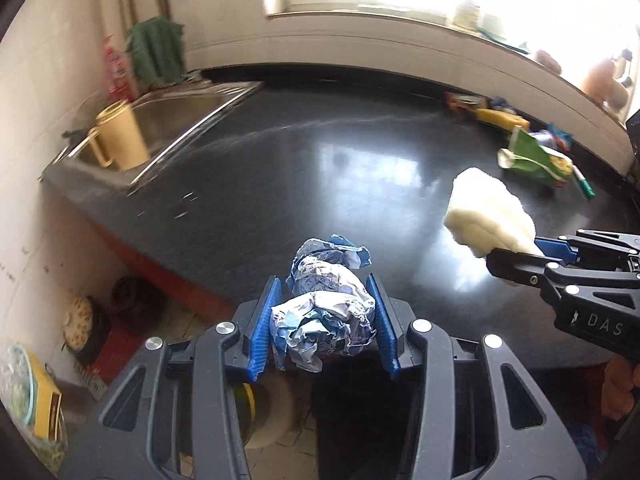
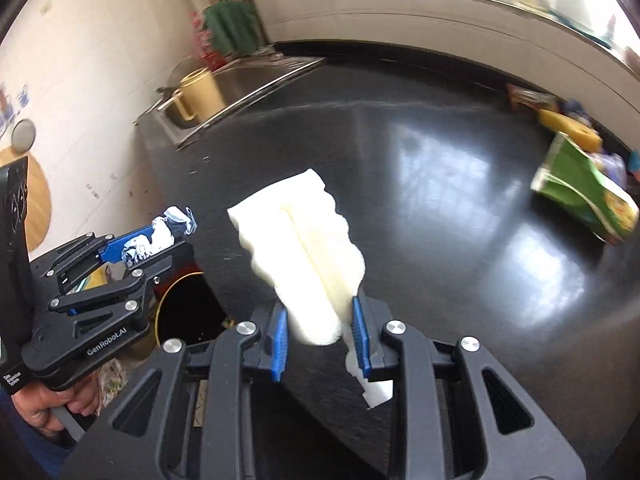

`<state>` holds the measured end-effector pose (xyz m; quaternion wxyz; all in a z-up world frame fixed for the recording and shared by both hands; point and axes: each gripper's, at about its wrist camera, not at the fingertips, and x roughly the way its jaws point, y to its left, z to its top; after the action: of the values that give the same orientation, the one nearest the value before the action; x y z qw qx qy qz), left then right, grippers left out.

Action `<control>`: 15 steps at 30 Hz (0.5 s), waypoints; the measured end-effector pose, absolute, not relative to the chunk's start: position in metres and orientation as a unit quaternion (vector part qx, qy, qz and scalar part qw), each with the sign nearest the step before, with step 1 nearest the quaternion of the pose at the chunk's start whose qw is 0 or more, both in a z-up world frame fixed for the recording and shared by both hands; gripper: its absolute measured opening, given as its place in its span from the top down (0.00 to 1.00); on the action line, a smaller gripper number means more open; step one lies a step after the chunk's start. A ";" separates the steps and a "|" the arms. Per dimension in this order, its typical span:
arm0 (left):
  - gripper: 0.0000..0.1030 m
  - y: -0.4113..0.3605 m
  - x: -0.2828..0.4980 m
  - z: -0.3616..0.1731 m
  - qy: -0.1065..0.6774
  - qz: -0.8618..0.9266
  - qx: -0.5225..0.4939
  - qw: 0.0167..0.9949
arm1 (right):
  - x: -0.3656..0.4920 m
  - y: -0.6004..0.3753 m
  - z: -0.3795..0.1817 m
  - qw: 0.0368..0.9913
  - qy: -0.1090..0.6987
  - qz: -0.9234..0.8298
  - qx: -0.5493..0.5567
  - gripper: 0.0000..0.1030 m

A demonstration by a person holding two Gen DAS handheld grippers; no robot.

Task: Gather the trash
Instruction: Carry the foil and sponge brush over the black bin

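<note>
We see a glossy black bench (image 1: 304,168) filling most of both views, w/ a steel sink (image 1: 188,108) set into its far-left end at approx 10 o'clock; a tan jug (image 1: 120,136) stands at the sink's near edge, and a green cloth (image 1: 156,50) hangs on the wall behind it. Trash still lies on the bench toward 2 o'clock: a green snack bag (image 1: 536,158) w/ a yellow packet (image 1: 500,118) and other wrappers just beyond it, blurred. Left gripper (image 1: 324,316), at 6 o'clock in its own view, has its blue fingers (image 1: 264,324) clamped on a crumpled blue-and-white paper wad (image 1: 324,312), held off the bench's near-left edge, above the floor. Right gripper (image 2: 320,332) has its fingers (image 2: 279,340) squeezed onto a white foam piece (image 2: 304,248) that sticks up & forward over the bench; a bit of foam pokes out below the right finger. From the left view the right gripper sits at 3 o'clock. A hand (image 2: 48,408) grips the left tool's handle at approx 8 o'clock in the right view.
</note>
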<state>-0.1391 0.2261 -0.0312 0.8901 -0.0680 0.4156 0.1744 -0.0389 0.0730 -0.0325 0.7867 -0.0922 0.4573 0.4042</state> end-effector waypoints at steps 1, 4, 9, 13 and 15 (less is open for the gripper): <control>0.58 0.243 -0.154 -0.035 0.416 0.194 -0.076 0.885 | -0.049 0.098 -0.036 0.773 0.457 0.428 -0.104 0.74; 0.58 0.293 -0.204 -0.054 0.425 0.256 -0.099 0.863 | -0.081 0.159 -0.049 0.729 0.460 0.490 -0.128 0.74; 0.58 0.353 -0.273 -0.100 0.439 0.314 -0.142 0.830 | -0.129 0.238 -0.089 0.655 0.490 0.551 -0.164 0.74; 0.58 0.387 -0.306 -0.150 0.442 0.316 -0.194 0.817 | -0.152 0.288 -0.133 0.626 0.510 0.554 -0.202 0.73; 0.58 0.396 -0.309 -0.168 0.441 0.306 -0.218 0.815 | -0.160 0.308 -0.151 0.621 0.518 0.547 -0.215 0.73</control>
<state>-0.3088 0.3958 -0.1683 0.8146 -0.2185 0.4415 0.3063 -0.1599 0.3081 -0.1512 0.6212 -0.2151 0.5180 0.5473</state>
